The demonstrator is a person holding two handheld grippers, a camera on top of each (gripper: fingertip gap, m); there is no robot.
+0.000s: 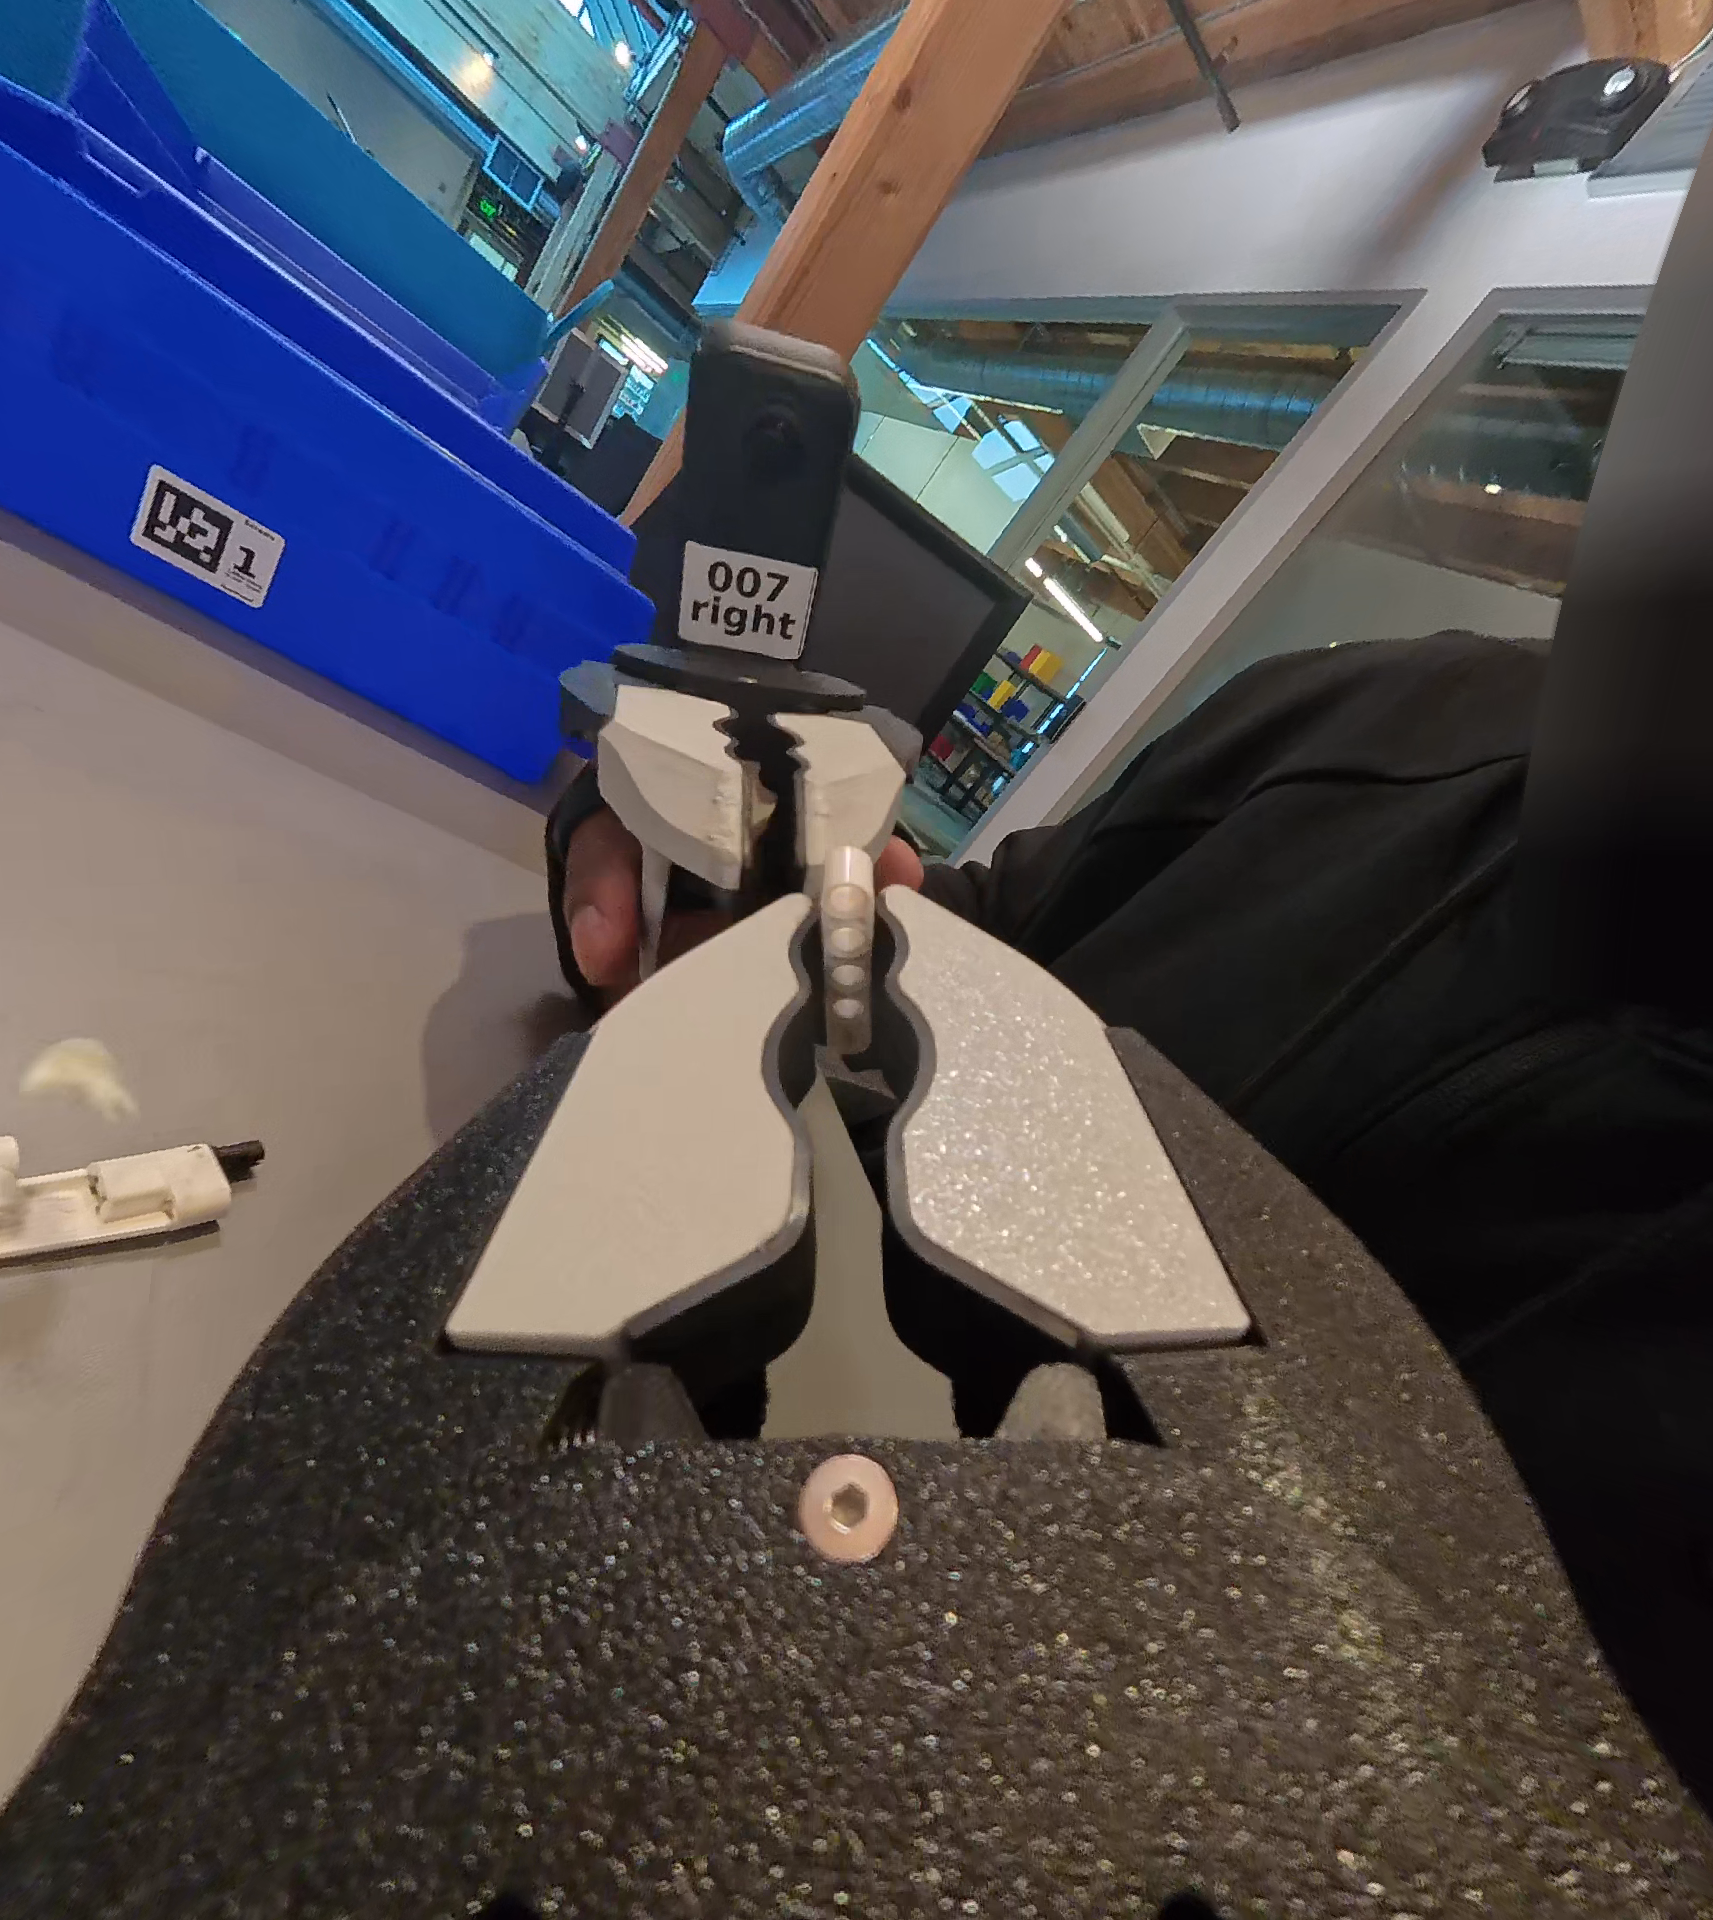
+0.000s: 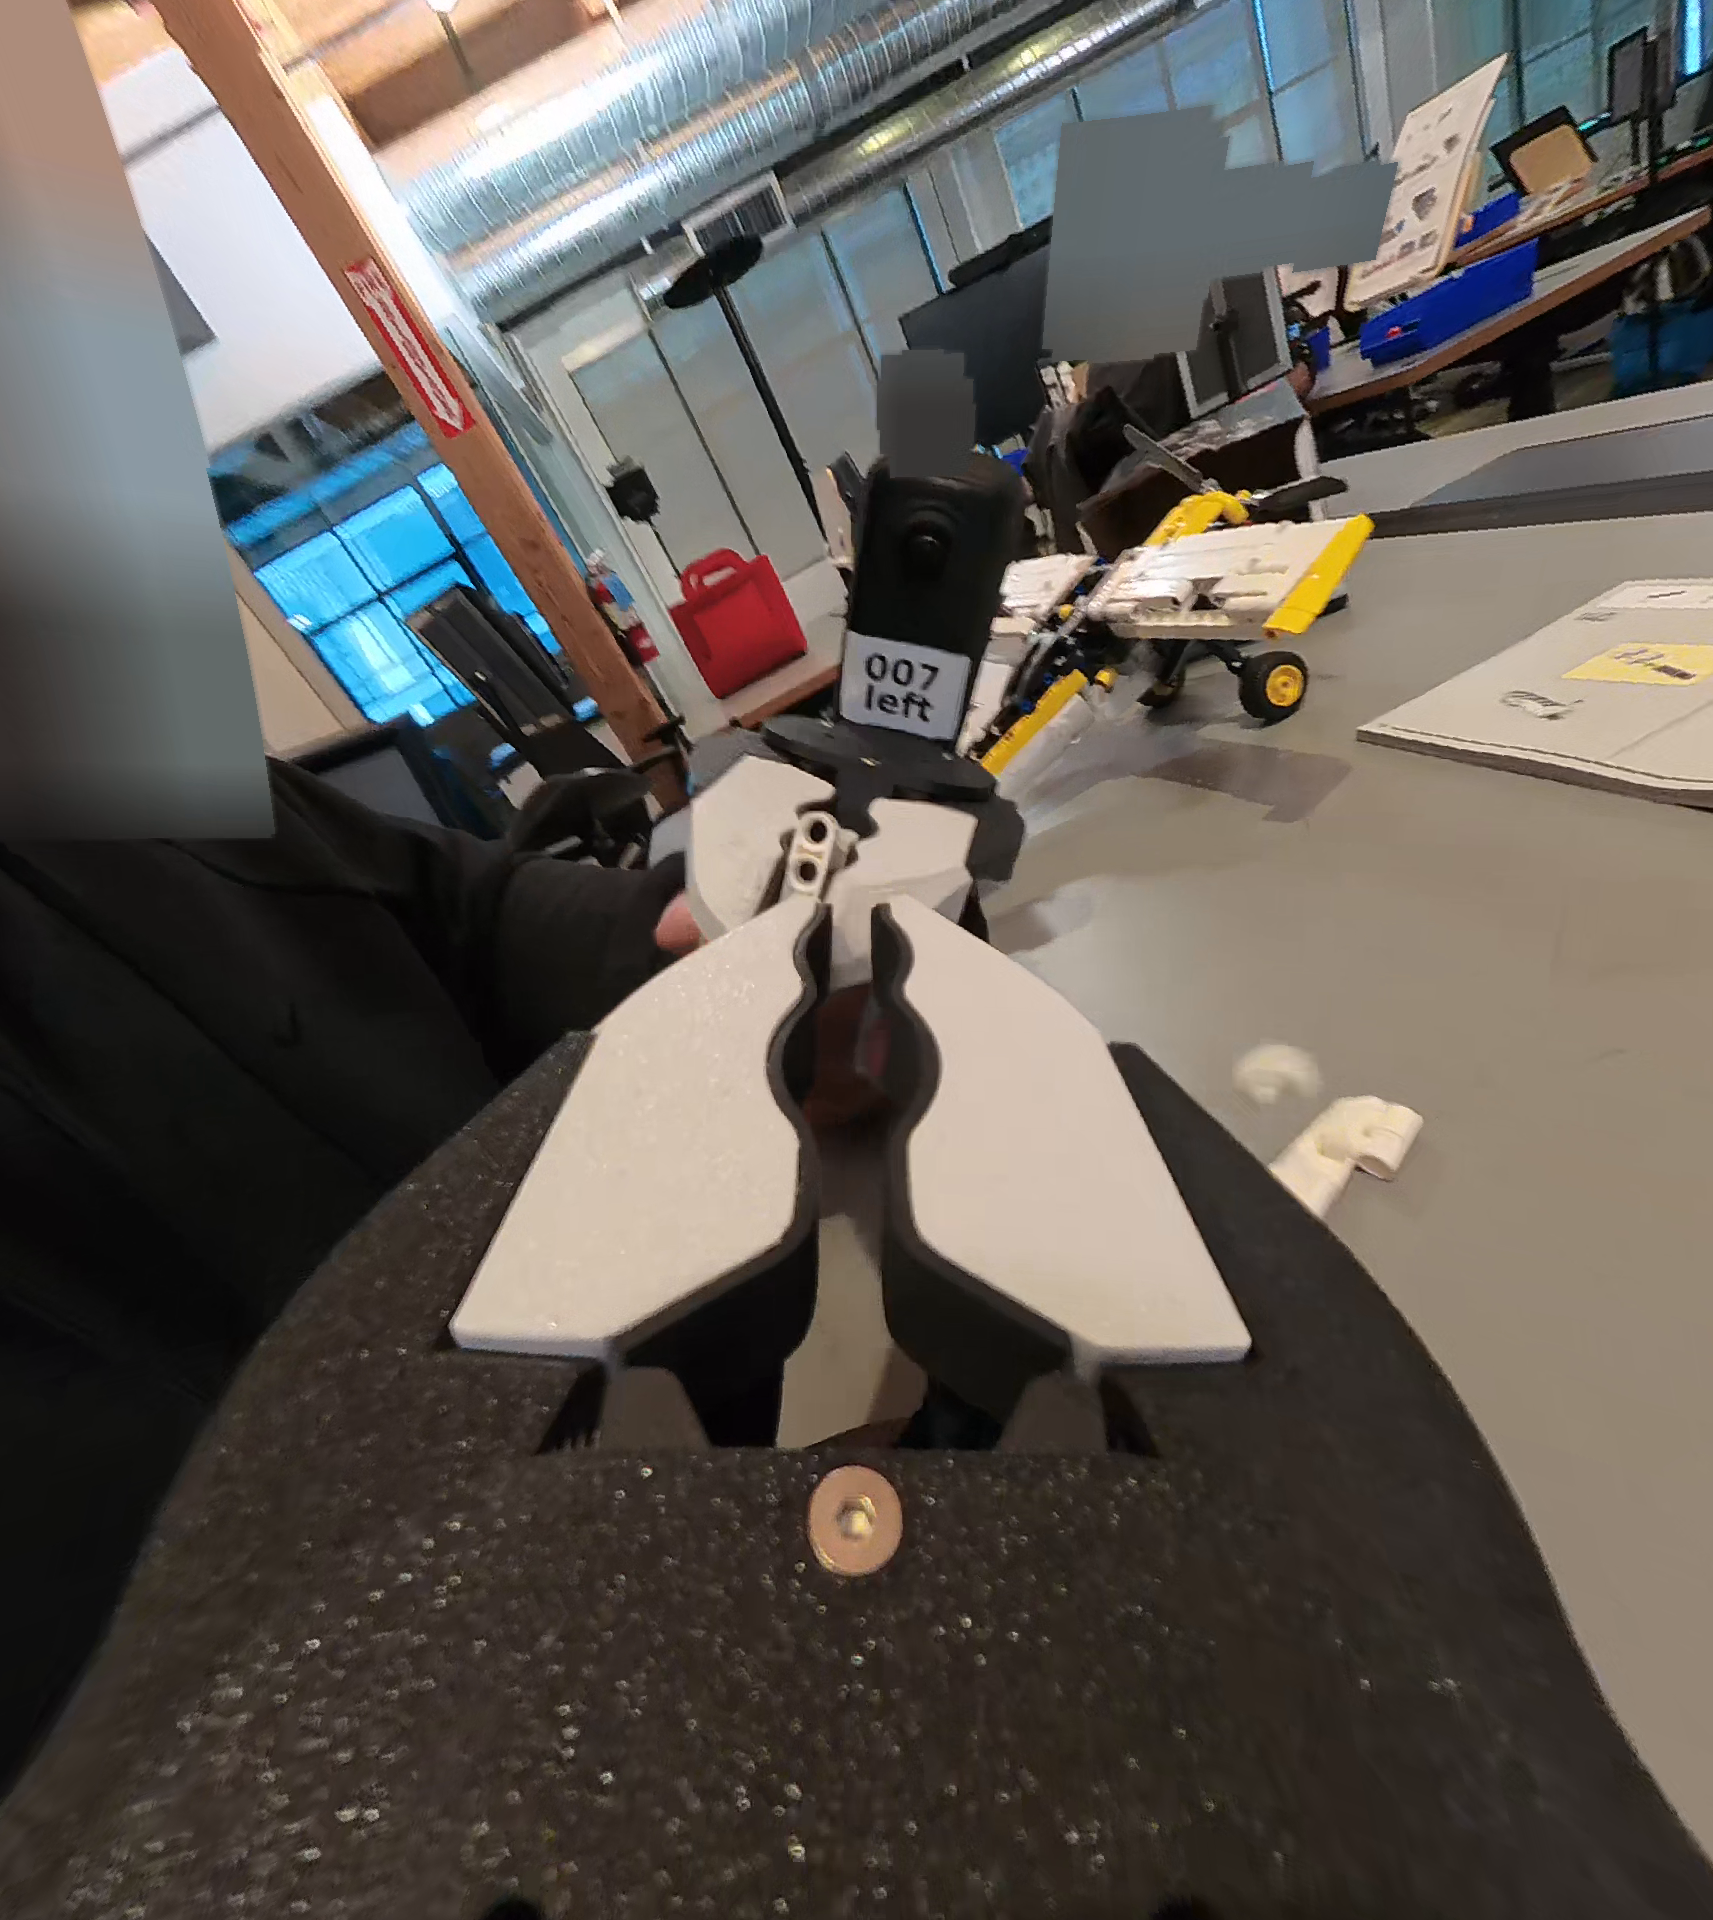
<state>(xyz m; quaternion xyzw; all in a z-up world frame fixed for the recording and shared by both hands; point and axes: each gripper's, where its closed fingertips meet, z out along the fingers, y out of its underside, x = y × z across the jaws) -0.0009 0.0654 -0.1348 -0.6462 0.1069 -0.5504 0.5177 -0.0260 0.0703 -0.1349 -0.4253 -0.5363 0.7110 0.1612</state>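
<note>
Left fingers: narrow, the left gripper [image 1: 847,914] clamped on a white beam with holes [image 1: 848,951]; in the right wrist view the same beam [image 2: 810,855] shows pinched between them.
Beam: long axis runs along the fingers, its free end sticking out past the tips toward the right gripper [image 1: 767,821]; its rear end is hidden inside the fingers.
Right fingers: the right gripper [image 2: 850,940] stands narrowly parted just in front of the beam end; whether the tips touch it is hard to make out.
Writing: each gripper's camera carries a white printed label [image 1: 746,611]; the blue bin [image 1: 208,416] bears a black-and-white marker sticker [image 1: 206,535].
Counter: grey counter [image 2: 1454,987] with white parts [image 1: 52,1195], a yellow and white model [image 2: 1195,603] and an open booklet [image 2: 1641,707].
Cut off: white parts run off the left edge; a small white piece [image 1: 78,1075] is blurred.
</note>
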